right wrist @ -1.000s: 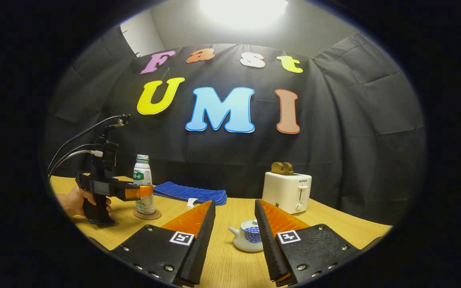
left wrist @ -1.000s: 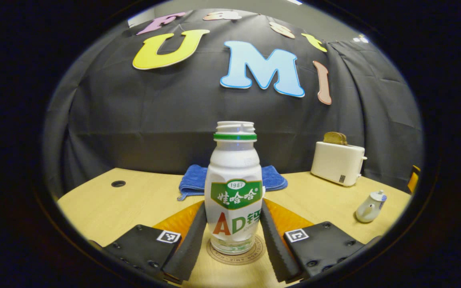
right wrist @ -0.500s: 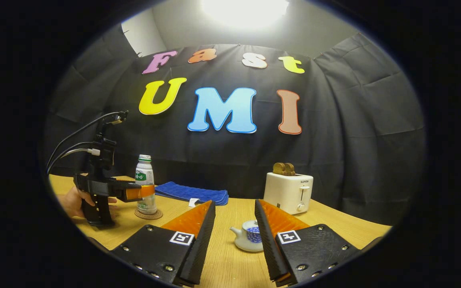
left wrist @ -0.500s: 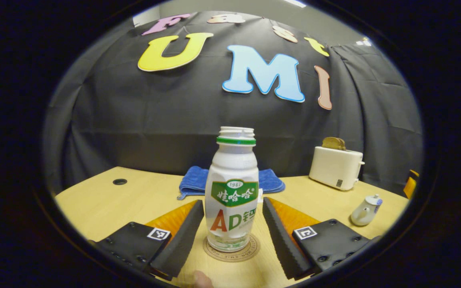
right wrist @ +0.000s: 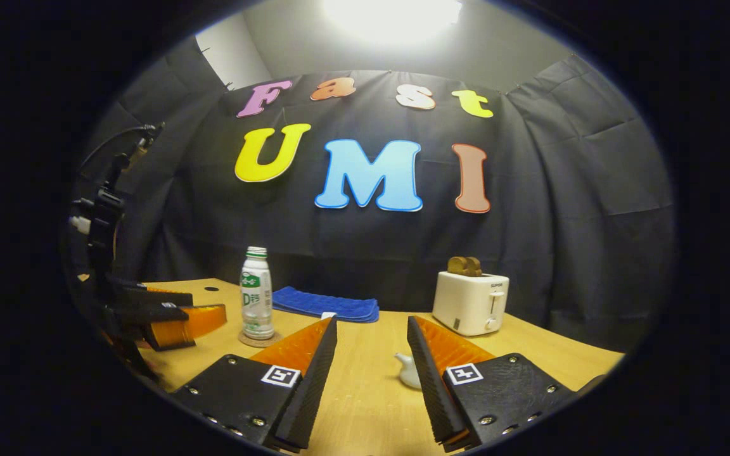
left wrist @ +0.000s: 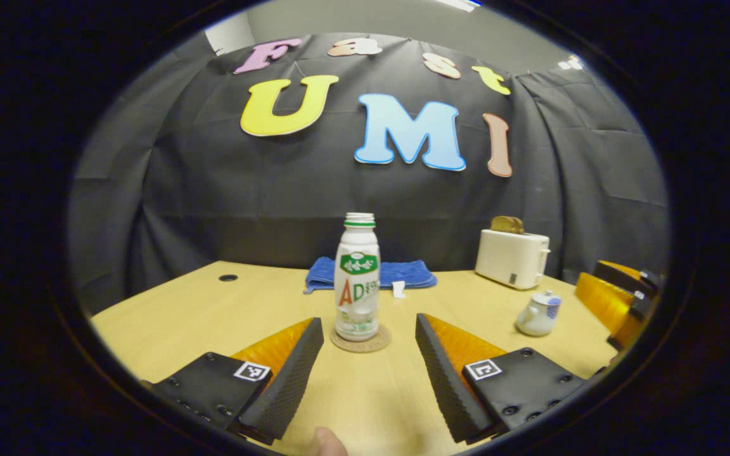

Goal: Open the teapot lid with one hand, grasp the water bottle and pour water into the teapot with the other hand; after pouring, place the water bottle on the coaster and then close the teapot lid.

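Parking the water bottle (left wrist: 357, 278) upright on its coaster (left wrist: 360, 339)
Both my grippers, left (left wrist: 368, 361) and right (right wrist: 370, 367), hang released (teapot (left wrist: 537, 313) lidded).

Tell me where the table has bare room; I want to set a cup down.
Bare wood lies left of the bottle on its coaster, out to the cable hole. Another free patch sits between bottle and teapot, in front of the blue towel. The right side is crowded: teapot, toaster and the right claw.
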`<state>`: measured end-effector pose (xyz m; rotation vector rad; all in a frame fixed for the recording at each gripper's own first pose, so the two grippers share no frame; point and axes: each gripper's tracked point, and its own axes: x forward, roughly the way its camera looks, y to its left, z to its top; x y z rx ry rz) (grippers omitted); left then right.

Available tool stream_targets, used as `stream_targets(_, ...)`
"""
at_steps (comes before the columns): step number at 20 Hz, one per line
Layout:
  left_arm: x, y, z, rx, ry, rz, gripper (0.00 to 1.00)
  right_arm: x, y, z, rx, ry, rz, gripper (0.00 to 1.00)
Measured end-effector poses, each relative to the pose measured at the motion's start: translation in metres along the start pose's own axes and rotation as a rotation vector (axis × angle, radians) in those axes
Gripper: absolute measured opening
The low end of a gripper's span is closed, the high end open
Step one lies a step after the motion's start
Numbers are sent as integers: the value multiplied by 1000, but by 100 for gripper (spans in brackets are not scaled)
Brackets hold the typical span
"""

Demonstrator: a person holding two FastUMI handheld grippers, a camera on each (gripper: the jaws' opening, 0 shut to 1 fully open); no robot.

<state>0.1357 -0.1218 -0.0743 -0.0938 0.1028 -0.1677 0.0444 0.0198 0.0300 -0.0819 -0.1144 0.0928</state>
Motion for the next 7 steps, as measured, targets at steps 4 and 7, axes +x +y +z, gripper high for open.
stream_targets(4, -35, -12, -18, -6, 12, 30, 99, -16, 31, -33, 21, 118, 21, 99)
stream_targets(7, -52, -14, -9, -5, -35, 41, 98, -27, 24, -37, 86, 114, -52, 95)
